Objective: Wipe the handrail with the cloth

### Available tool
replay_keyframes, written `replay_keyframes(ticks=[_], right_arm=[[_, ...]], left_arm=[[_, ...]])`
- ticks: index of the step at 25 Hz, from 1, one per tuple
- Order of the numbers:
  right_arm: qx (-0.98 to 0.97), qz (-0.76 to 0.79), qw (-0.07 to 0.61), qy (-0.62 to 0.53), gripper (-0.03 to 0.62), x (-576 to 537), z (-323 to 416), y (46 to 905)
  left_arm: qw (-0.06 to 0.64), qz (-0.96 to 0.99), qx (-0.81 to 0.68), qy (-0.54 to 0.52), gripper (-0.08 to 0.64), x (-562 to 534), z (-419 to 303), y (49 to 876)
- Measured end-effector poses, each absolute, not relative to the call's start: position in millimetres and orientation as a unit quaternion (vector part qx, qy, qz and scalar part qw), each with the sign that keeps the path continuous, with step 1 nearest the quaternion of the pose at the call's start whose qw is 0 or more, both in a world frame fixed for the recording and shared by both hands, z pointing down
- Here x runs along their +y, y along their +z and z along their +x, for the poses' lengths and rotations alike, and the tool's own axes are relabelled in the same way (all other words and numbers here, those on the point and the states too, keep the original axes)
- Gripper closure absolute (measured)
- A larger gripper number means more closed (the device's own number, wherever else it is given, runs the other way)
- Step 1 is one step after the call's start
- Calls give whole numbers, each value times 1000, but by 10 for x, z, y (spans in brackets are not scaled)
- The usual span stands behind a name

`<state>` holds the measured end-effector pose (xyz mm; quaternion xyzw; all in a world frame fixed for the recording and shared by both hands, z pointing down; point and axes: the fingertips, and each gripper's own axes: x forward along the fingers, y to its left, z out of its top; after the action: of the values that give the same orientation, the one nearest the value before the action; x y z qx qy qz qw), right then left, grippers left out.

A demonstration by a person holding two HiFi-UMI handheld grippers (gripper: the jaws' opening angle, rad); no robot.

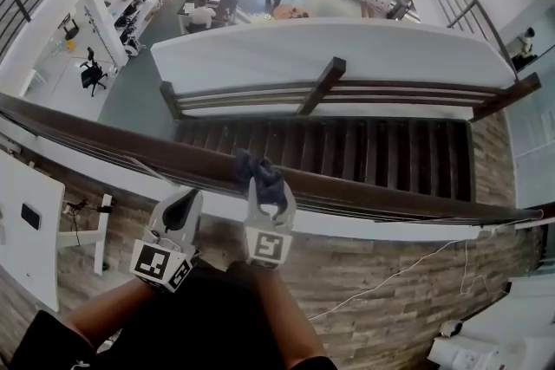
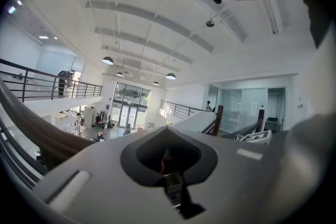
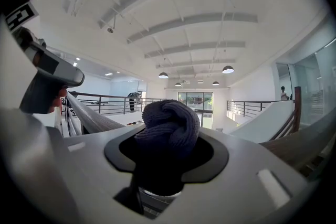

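Observation:
A dark wooden handrail (image 1: 104,141) runs across the head view from upper left to lower right. A dark blue knitted cloth (image 1: 260,172) is bunched on top of the rail, and my right gripper (image 1: 267,189) is shut on it just at the rail's near side. In the right gripper view the cloth (image 3: 169,122) fills the gap between the jaws, with the handrail (image 3: 90,117) stretching away at left. My left gripper (image 1: 185,204) is shut on nothing, beside the right one and a little below the rail. The handrail (image 2: 37,135) passes at the left of the left gripper view.
Beyond the rail drops a dark staircase (image 1: 364,153) with its own lower railing (image 1: 321,87), and an open hall floor lies far below. A white desk (image 1: 26,225) stands at left on the wood floor. A white cable (image 1: 395,280) trails at right.

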<state>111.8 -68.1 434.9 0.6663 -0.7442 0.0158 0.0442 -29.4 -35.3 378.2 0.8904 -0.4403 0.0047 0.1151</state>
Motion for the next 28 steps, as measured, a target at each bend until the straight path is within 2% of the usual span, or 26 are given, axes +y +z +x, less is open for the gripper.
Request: replay_keyframes(ticks=[12,28], right_arm=[[-724,688,33,-25,405,-590,1390,4326],[-713,700,16,-26,403,-393,1941,4324]], left_arm=[[112,910,-398,17,560,-328,29,3813],[105,916,-385,21,560,-254,408,3782]])
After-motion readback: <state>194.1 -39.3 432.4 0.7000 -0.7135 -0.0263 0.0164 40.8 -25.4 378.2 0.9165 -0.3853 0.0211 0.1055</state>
